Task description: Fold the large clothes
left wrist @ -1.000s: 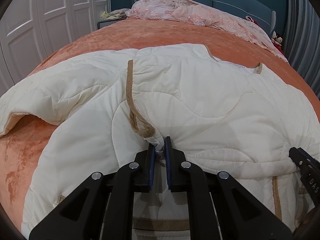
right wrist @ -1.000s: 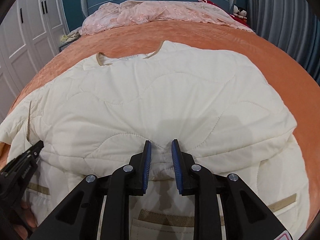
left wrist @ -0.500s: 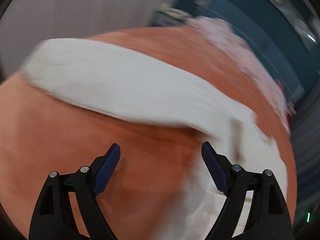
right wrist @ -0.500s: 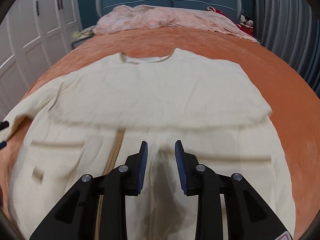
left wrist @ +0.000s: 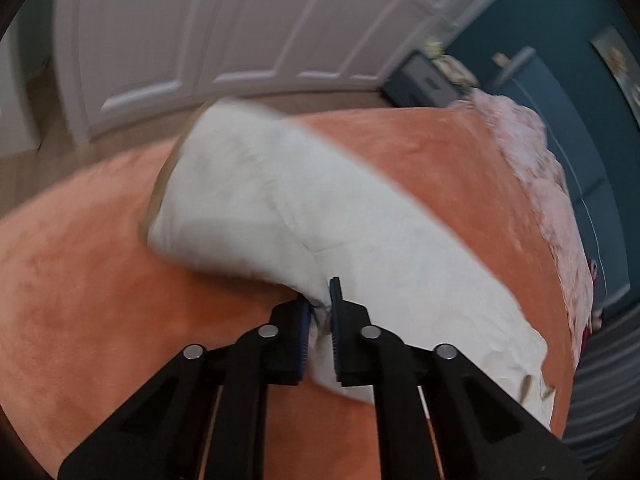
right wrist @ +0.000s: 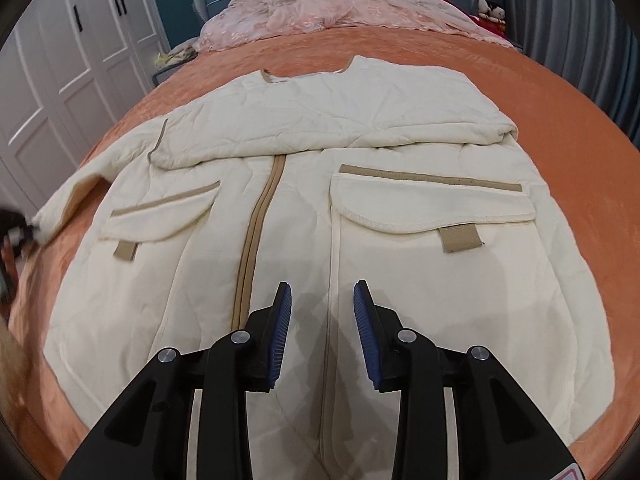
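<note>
**Q:** Where's everything sitting, left to right?

**Me:** Far left, my left claw (left wrist: 319,316) is pinched tight on the sleeve (left wrist: 256,216), with the fabric bunched between the blue pads. It's a bit blurry there, but the cuff end points off toward the white wardrobe (left wrist: 200,32). The sleeve lies across the orange bedspread (left wrist: 80,280).

**Q:** And the rest of the jacket?

**Me:** The cream jacket (right wrist: 320,184) lies flat in the middle of the bed, collar at the far end, tan zipper (right wrist: 256,220) running down the middle, and a flap pocket on each side. My right claw (right wrist: 322,332) hangs over the near hem, just right of the zipper, jaws apart, holding nothing. A pink blanket (right wrist: 320,12) is heaped at the far end by the headboard.
</note>
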{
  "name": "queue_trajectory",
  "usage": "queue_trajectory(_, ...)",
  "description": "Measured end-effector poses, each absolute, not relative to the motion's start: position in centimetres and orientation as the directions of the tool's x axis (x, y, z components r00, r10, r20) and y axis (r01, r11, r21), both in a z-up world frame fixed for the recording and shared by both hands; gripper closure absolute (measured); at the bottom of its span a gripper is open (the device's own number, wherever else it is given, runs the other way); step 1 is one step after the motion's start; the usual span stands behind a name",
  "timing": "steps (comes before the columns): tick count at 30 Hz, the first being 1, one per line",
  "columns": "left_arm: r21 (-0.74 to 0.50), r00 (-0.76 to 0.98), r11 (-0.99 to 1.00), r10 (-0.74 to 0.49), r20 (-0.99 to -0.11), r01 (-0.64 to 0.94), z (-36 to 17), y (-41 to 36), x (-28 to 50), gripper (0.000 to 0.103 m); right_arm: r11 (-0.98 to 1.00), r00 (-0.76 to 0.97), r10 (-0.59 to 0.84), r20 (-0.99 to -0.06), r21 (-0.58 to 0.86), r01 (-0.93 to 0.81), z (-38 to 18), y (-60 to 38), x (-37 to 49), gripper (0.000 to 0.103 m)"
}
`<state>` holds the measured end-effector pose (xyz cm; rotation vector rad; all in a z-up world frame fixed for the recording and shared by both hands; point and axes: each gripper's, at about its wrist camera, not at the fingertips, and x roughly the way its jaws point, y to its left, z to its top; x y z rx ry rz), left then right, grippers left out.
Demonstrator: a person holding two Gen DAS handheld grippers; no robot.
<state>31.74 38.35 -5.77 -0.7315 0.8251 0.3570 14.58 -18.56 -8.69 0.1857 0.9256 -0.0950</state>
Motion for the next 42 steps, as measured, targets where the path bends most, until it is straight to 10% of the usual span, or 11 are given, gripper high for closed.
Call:
queue_trajectory(9,-0.37,0.814,0.928,-0.183,-0.552,-0.042,12.2,17.2,35.2,0.096,0.978,0.63,0.021,-0.776,0.146,0.148,-8.0,-19.3,13.0,0.064)
queue_trajectory(14,-0.344,0.722,0.904,-0.413,-0.555,0.253,13.2,0.6,34.2,0.088,0.971,0.641,0.018,-0.767,0.165,0.17,-7.8,-21.1,12.7,0.058)
queue_trajectory(16,-0.336,0.667,0.894,-0.445,-0.597,0.296,10.5,-4.4,33.3,0.043,0.967,0.649,0.014,-0.76,0.175,0.184,-7.6,-22.1,12.6,0.056)
queue_trajectory(19,-0.371,0.607,0.88,-0.473,-0.638,0.297,5.9,-7.7,32.3,0.018,0.958,0.663,0.002,-0.748,0.191,0.212,-7.2,-24.0,12.7,0.049)
queue_trajectory(42,-0.71,0.527,0.63,-0.507,-0.683,-0.315,-10.3,12.1,38.6,0.029,0.739,0.688,0.06,-0.723,0.496,0.456,-8.5,-36.5,34.5,0.037)
